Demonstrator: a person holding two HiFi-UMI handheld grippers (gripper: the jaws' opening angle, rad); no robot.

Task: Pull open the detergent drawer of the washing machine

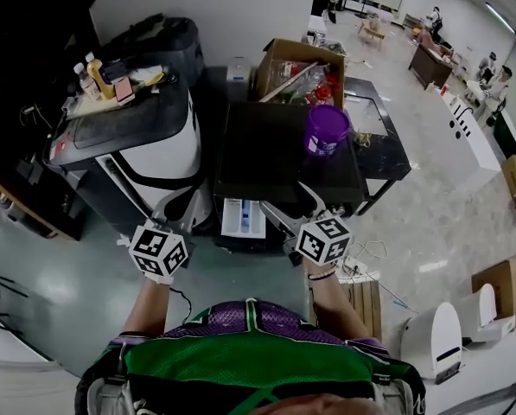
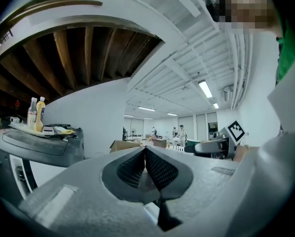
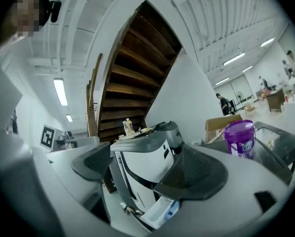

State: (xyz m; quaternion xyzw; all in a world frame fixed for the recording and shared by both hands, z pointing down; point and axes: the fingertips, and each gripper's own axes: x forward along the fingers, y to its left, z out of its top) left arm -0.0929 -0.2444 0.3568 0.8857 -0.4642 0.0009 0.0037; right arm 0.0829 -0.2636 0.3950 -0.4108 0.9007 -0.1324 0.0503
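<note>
Head view looks steeply down, so the front of the dark-topped washing machine (image 1: 275, 150) is hidden beneath its own top. Only the white detergent drawer (image 1: 242, 217) shows, standing open from the front near the left corner, between the two grippers. The person's forearms are partly cut off by the green and purple vest (image 1: 249, 353).

The left gripper (image 1: 185, 213) is just left of the drawer; whether it touches the drawer cannot be told. In the left gripper view its ribbed pads (image 2: 132, 168) are pressed together with nothing between them. The right gripper (image 1: 294, 207) is just right of the drawer. In the right gripper view its jaws stand wide apart and empty, and the right one covers most of the washing machine. Only the drawer's open end with a blue insert (image 3: 171, 210) peeps out below it.

A purple tub (image 1: 327, 130) stands on the washing machine's top toward the right; its white label is too small to read. To the left is a white appliance (image 1: 167, 158) whose grey top carries bottles (image 1: 93, 74) and small clutter. An open cardboard box (image 1: 301, 67) sits behind the washing machine, its contents hard to make out. People far across the hall are too small to describe.
</note>
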